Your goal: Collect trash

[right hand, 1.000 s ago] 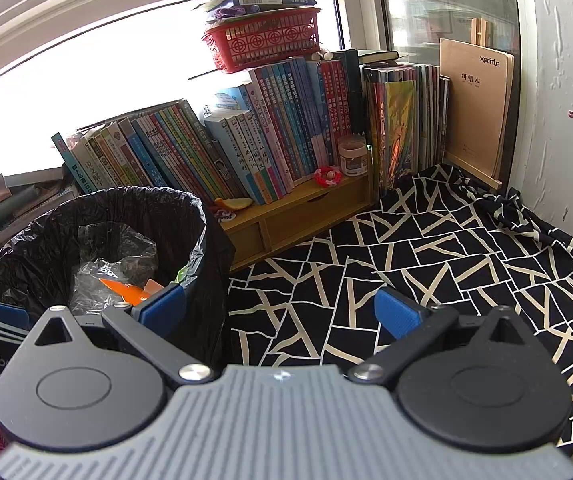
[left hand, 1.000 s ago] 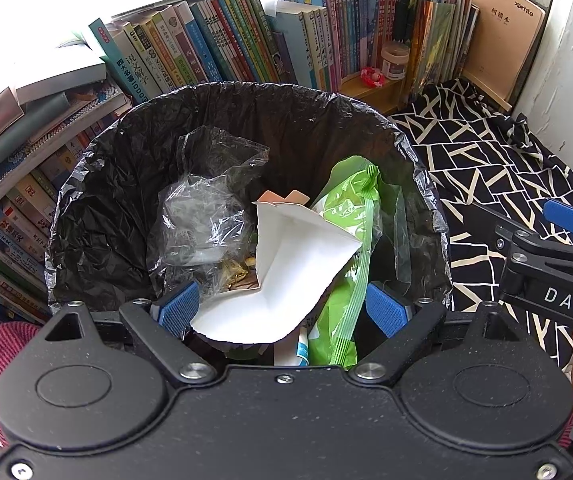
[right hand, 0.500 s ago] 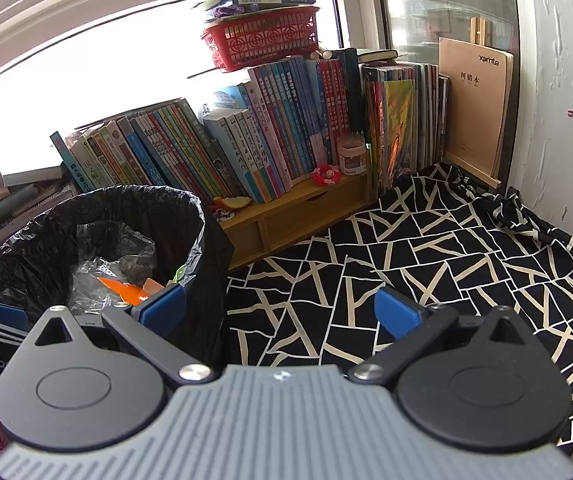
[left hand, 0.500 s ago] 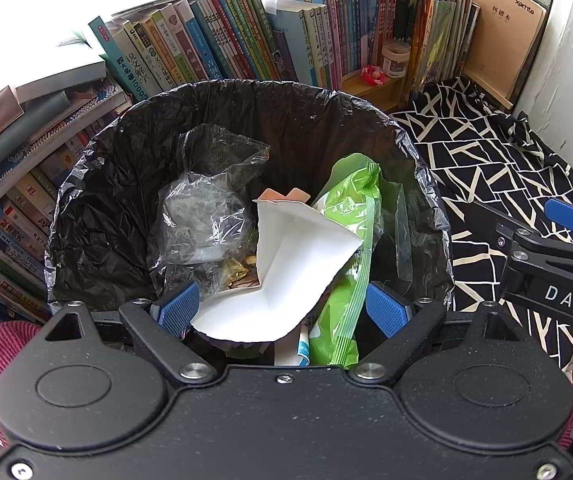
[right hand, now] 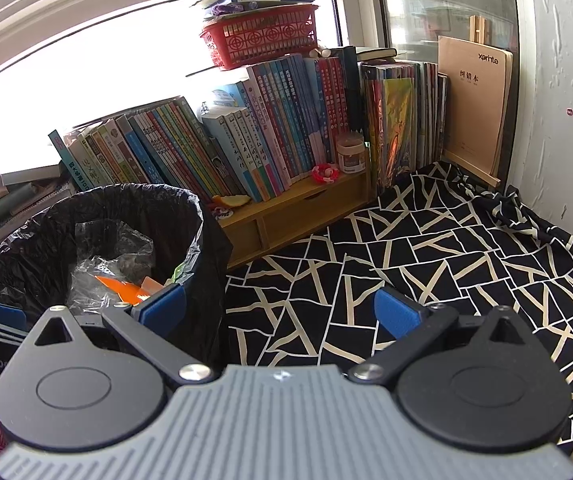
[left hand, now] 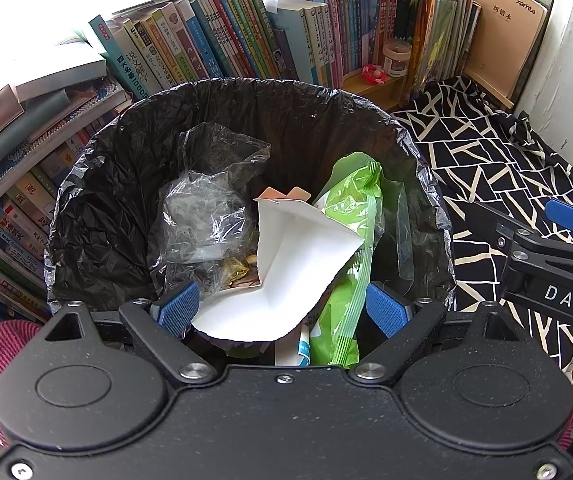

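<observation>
A bin lined with a black bag fills the left wrist view. Inside lie a white folded card carton, a green snack wrapper and crumpled clear plastic. My left gripper hovers open over the bin's near rim, its blue pads either side of the carton and wrapper, touching neither. My right gripper is open over the black-and-white patterned cloth, just right of the bin. It also shows at the right edge of the left wrist view as a right gripper.
Rows of upright books on a low wooden shelf stand behind the bin, with a red basket on top. Stacked books crowd the bin's left. A white wall bounds the right.
</observation>
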`<control>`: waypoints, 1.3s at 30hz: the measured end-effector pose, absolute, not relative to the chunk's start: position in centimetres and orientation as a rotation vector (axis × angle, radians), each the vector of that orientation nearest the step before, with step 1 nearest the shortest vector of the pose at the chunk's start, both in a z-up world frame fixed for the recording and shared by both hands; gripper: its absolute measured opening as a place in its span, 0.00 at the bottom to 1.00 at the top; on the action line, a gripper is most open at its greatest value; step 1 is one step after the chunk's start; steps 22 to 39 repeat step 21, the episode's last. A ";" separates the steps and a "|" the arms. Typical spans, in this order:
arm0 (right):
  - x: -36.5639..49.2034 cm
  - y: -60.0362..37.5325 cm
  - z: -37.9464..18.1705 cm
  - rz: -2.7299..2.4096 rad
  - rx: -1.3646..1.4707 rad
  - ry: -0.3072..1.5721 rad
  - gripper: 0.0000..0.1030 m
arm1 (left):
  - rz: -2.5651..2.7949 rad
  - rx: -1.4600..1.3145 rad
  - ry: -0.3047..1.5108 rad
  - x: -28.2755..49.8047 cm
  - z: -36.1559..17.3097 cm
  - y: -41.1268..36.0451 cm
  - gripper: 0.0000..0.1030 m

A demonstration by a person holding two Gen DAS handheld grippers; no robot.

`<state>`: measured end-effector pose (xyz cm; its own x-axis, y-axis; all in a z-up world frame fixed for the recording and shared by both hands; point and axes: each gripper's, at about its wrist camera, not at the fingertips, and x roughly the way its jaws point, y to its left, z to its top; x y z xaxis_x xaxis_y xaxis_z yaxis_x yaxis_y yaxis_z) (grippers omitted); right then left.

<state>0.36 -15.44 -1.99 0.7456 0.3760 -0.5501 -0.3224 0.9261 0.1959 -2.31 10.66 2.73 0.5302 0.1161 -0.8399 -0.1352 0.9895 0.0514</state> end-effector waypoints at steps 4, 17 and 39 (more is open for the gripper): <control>0.4 -15.4 -2.0 0.384 0.090 0.621 1.00 | 0.150 -0.020 1.000 -2.3 2.7 10.7 0.87; 0.3 -15.5 -2.2 0.381 0.090 0.623 1.00 | 0.150 -0.014 0.996 -2.4 2.7 10.5 0.87; 0.3 -15.5 -2.1 0.381 0.090 0.623 1.00 | 0.153 -0.015 0.998 -2.3 2.8 10.5 0.87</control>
